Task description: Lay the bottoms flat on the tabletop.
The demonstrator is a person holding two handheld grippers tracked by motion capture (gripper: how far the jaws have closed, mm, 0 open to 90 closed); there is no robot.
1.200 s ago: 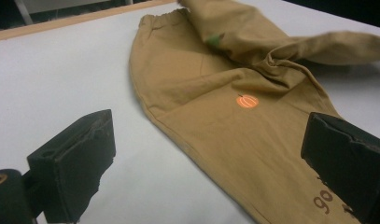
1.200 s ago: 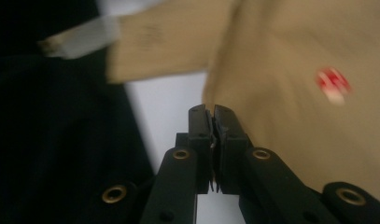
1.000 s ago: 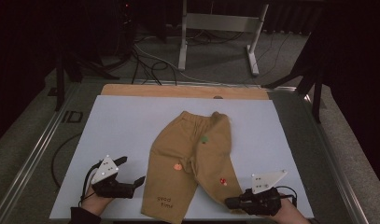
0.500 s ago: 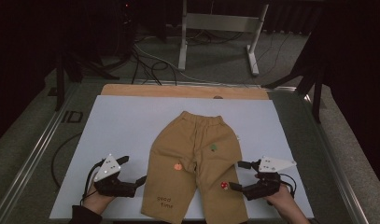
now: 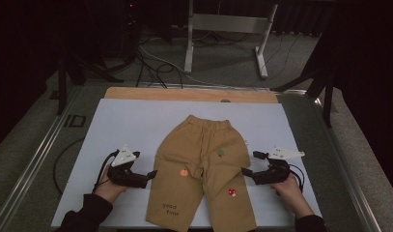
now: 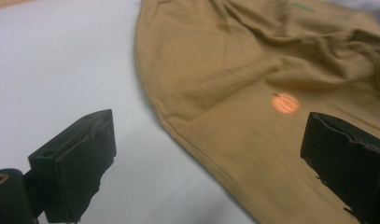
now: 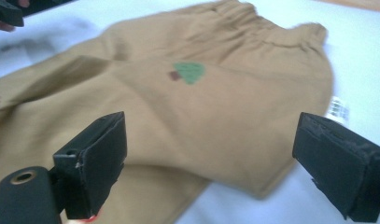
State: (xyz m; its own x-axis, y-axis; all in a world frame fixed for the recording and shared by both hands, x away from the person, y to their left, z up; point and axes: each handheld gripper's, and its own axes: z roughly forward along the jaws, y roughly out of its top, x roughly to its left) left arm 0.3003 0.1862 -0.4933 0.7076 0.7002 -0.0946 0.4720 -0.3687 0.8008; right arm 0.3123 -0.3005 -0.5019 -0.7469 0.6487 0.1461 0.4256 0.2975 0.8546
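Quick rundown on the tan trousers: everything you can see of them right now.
The tan trousers lie flat on the white table cover, elastic waistband away from the person, legs toward them. Soft, slightly wrinkled cloth with pumpkin, green tree and red mushroom prints, plus small lettering near one hem. A white tag sticks out at one side. Neither open gripper grips them.

The brown pants (image 5: 203, 174) have the words "good time" in small dark letters near the bottom of one leg. The letters "ID" (image 5: 74, 121) are on the grey table edge, left of the white sheet.
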